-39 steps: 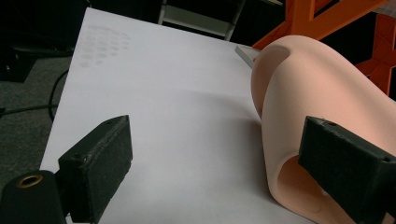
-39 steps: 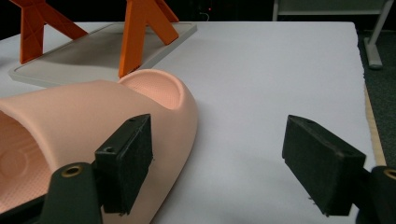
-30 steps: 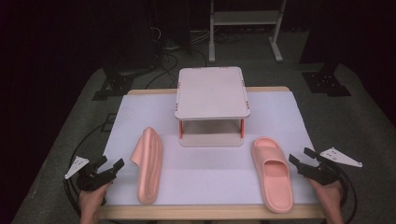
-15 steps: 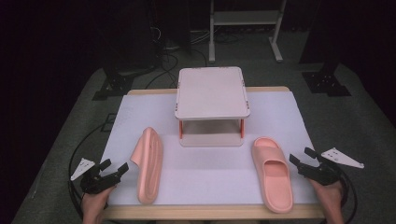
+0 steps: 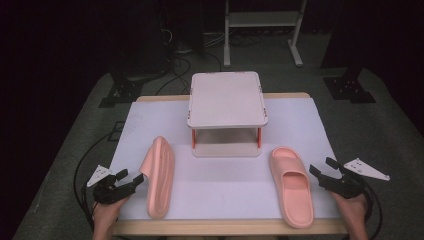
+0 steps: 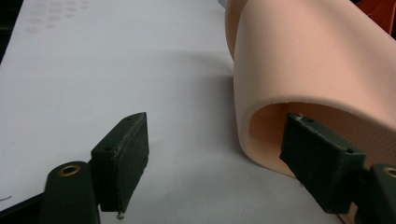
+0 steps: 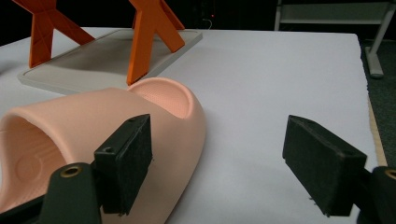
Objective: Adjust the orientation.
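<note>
premises read as a lab or recording studio rather than a home: a tabletop [image 5: 305, 117] under a plain white sheet stands on grey carpet [image 5: 385, 125] in a darkened room, with black stand bases [image 5: 350, 90], loose floor cables [image 5: 175, 50] and a white metal frame [image 5: 262, 22] behind.

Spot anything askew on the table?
Yes: the left slipper lies tipped on its side, strap opening facing the left gripper, while the right slipper sits flat, sole down. The rack stands square. Nothing looks spilled or damaged.
</note>
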Demonstrator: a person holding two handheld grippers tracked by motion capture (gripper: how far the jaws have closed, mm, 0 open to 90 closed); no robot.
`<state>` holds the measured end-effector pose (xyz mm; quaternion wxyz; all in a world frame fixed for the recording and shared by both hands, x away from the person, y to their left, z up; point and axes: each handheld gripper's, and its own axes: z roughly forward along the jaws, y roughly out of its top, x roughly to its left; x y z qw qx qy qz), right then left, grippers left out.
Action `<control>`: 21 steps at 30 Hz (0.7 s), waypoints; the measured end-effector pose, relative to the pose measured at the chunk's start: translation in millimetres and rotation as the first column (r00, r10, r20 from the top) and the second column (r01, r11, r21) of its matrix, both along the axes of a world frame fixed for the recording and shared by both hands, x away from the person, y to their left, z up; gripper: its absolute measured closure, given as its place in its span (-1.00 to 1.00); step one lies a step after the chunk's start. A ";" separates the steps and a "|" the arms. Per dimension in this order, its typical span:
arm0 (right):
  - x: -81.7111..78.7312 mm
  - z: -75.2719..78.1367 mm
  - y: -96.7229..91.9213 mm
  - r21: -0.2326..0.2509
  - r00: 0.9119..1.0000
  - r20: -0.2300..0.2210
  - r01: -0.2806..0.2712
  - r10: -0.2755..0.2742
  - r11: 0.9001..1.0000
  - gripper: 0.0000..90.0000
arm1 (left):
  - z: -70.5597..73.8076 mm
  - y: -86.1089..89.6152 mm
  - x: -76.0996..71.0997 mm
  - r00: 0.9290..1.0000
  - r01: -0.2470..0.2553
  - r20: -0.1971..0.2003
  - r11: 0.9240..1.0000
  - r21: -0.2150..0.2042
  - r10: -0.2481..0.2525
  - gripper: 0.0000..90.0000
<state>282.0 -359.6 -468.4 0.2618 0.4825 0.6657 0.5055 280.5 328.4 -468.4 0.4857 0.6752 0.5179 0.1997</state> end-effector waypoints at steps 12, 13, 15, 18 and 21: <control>-0.2 -0.7 1.2 -0.003 1.000 -0.006 -0.012 0.012 1.000 -0.48 | 2.1 -16.3 16.4 0.997 0.074 -0.027 0.997 -0.026 -0.075 0.04; 0.0 -0.8 1.5 -0.004 1.000 -0.006 -0.014 0.014 1.000 -0.48 | 1.9 -18.0 17.2 0.997 0.075 -0.026 0.997 -0.027 -0.076 0.07; -0.1 -0.9 2.4 -0.007 1.000 -0.004 -0.017 0.017 1.000 -0.48 | 1.5 -19.3 17.9 0.996 0.086 -0.025 0.996 -0.035 -0.087 0.11; -0.4 -1.1 3.1 -0.010 1.000 -0.008 -0.020 0.020 1.000 -0.48 | 2.9 -21.6 17.8 0.995 0.092 -0.021 0.995 -0.044 -0.093 0.15; -0.2 -1.3 2.7 -0.013 1.000 -0.007 -0.021 0.021 1.000 -0.48 | 4.0 -24.7 18.0 0.995 0.101 -0.012 0.993 -0.060 -0.102 0.15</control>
